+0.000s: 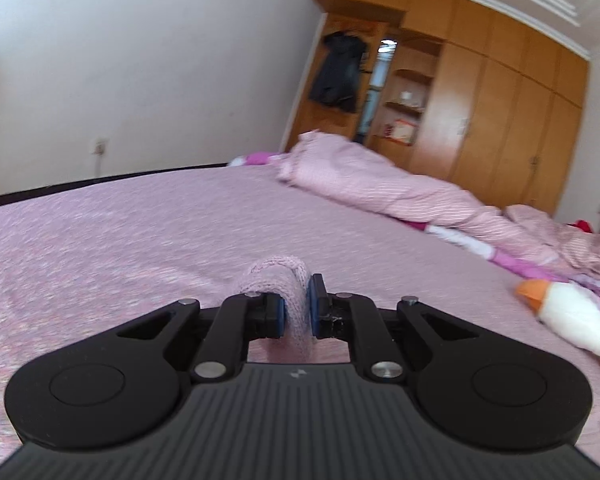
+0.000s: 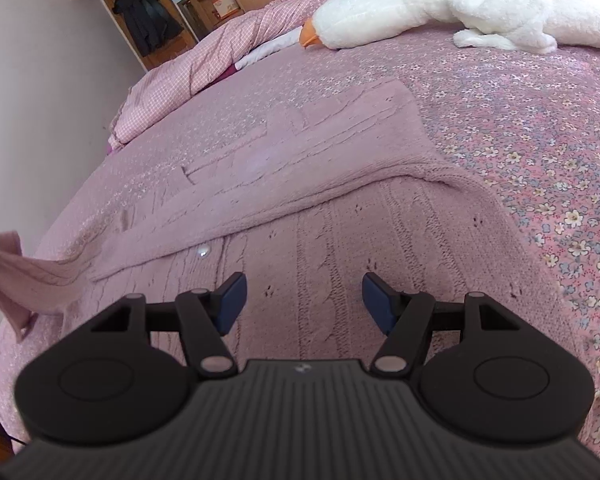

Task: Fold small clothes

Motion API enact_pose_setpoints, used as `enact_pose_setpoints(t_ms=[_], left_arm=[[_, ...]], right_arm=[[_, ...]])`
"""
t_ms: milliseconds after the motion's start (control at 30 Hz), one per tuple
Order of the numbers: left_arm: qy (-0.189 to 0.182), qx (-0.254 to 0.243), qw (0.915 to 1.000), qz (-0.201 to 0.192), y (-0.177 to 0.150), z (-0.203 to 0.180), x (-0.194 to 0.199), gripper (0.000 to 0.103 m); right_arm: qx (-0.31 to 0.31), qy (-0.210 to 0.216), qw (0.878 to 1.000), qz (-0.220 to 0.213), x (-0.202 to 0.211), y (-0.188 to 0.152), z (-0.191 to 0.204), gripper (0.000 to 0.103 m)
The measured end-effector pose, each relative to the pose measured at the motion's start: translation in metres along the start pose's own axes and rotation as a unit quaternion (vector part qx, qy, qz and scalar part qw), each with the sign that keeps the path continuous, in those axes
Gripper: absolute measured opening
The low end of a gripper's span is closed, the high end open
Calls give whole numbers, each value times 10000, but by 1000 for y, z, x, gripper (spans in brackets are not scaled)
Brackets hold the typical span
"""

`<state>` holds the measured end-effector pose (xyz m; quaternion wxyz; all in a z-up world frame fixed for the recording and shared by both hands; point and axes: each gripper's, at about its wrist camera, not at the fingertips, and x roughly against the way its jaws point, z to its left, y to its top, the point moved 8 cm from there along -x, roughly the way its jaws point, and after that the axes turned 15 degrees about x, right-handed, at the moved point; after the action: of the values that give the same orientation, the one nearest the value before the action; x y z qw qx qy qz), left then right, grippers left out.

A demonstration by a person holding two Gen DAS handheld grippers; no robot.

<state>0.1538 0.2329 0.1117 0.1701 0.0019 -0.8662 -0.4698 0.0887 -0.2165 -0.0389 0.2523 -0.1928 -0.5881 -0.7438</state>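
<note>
The bed (image 2: 540,128) fills most of both views, spread with a pink flowered cover that is close in colour to the garment, so edges are hard to read and a fold could easily be lined up against the wrong line. A rumpled quilt (image 1: 380,184) lies along the upper right of the left wrist view and a white plush goose (image 2: 440,4) across the top of the right wrist view; both are well apart from the work but would snag a wide swing.

The pink knit cardigan (image 2: 300,152) lies flat through the middle of the right wrist view, one front panel folded over, a button just visible near the centre. Its sleeve (image 2: 24,276) rises off the bed at the lower left edge of that view, pulled taut towards the left gripper (image 1: 296,308). Its jaws are nearly closed, pinching a loop of that pink knit, seen at the centre of the left wrist view. The hold looks narrow; the soft knit could slide out mid-lift, or the pull could drag the whole cardigan askew and undo the folded panel.

The right gripper (image 2: 304,300) hovers over the cardigan's body at lower centre, jaws wide apart and empty. With nothing pinning the cloth, my guess is the body shifts when the sleeve is carried across.
</note>
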Motion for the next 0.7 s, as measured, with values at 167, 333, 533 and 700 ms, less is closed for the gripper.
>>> enact_pose_setpoints(t_ms=[167,333,533,700], left_arm=[[-500,-203,9985,46,-10,-61,10,13],[-897,-456,9946,240,-36,-119,15,13],[-1176,-856,9875,612,-87,-173,11,13],[-1261,-1239,9788,1032,-141,-197,0,13]], right_arm=[[-91,18,9999,-62,3,0,-6,66],[-193,27,9997,-135,7,0,-14,66],[-332,118,9992,-196,8,-3,-24,66],[-350,218,9988,-244,10,-5,-26,65]])
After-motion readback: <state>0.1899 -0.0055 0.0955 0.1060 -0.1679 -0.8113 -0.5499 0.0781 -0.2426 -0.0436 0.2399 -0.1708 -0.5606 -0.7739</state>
